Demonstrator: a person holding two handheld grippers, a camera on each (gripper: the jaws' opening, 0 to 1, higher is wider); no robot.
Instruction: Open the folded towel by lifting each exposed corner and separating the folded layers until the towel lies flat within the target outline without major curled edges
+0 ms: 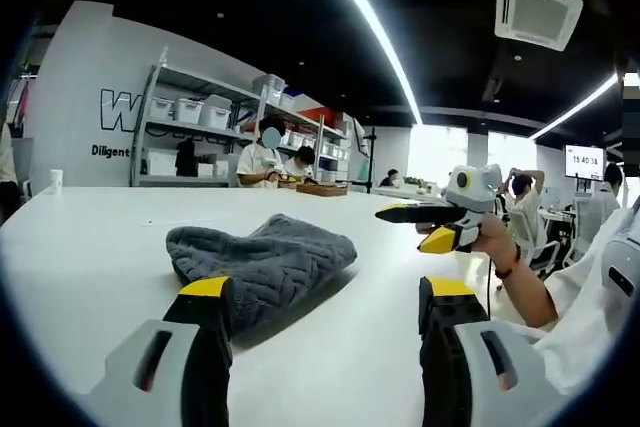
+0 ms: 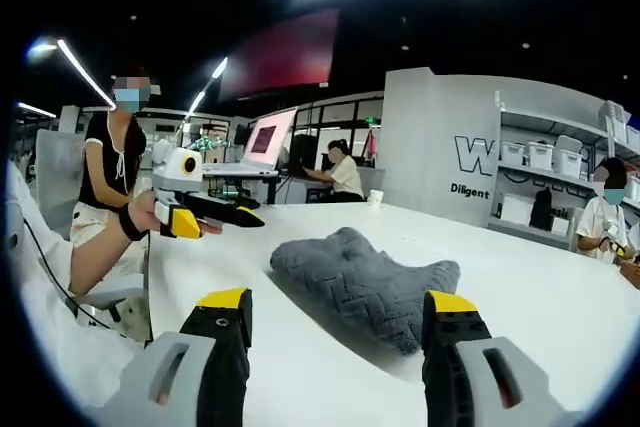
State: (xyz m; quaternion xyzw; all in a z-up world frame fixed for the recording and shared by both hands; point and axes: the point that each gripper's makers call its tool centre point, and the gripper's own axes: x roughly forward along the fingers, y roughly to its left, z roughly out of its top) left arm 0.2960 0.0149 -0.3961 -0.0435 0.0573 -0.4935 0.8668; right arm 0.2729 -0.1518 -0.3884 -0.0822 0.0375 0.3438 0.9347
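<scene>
Left gripper view, grey towel (image 1: 262, 269) bunched on white table (image 1: 100, 247), left gripper (image 1: 328, 299) and right gripper (image 2: 338, 312) jaws apart, holding nothing, wall lettering "Diligent" (image 1: 110, 150) cut off, screen (image 1: 584, 160) reads 15:40:38.

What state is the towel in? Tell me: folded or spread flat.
Folded. The grey towel sits bunched in a thick, humped pile on the white table, layers doubled over, not flat.

Grey towel (image 1: 262, 259) on white table (image 1: 90, 257)

The towel (image 1: 262, 265) near edge sits hidden behind the left gripper (image 1: 328, 297), perhaps folded.
</scene>
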